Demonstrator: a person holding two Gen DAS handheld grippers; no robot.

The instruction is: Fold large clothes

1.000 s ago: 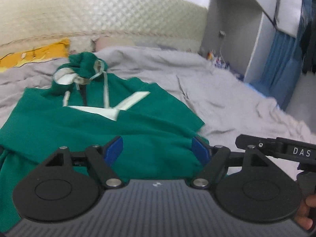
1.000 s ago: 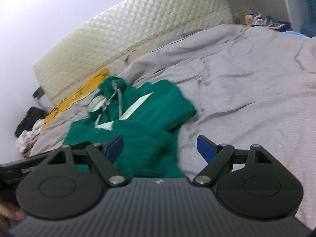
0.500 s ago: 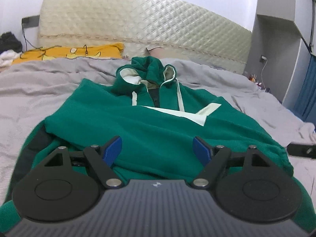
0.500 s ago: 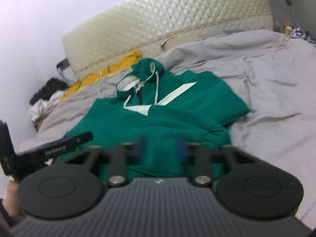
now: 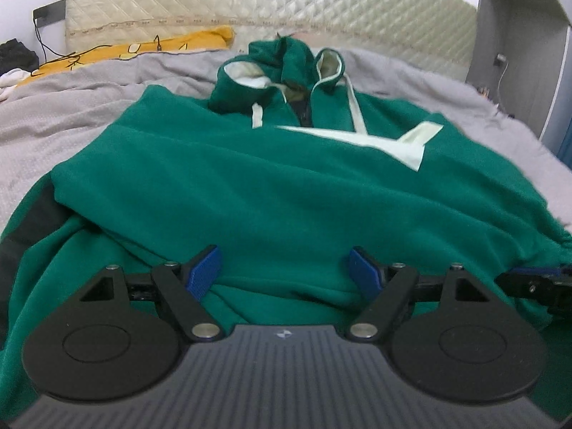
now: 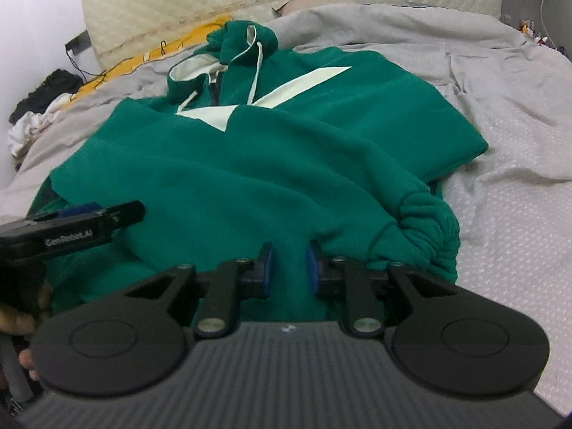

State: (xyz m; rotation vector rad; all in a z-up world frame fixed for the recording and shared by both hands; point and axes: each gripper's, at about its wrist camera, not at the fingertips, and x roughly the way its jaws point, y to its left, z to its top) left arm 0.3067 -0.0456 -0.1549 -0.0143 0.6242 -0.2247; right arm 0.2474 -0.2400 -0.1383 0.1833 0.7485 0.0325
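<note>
Hoodie (image 5: 286, 193), green with pale stripes and a pale-lined hood, lies face up on the grey bed sheet (image 6: 500, 136), hood toward twelve o'clock near the quilted headboard (image 5: 271, 3), hem toward six o'clock close to both tools. Its sleeves look already folded across the chest, and one bunched cuff (image 6: 425, 228) sits at about three o'clock from the right gripper.

Both grippers have come lower and nearer to the hem than one second ago. The right gripper (image 6: 288, 262) was wide then; its jaws have just been closing, and now only a narrow gap remains, with green cloth seen in it. If the blue pads really pinch the cloth I cannot tell. The left gripper (image 5: 286, 268) keeps its fingers wide apart above the hem, holding nothing.

I think the right side now takes the bottom edge, and the left should close too, before the hem is carried toward the hood
</note>
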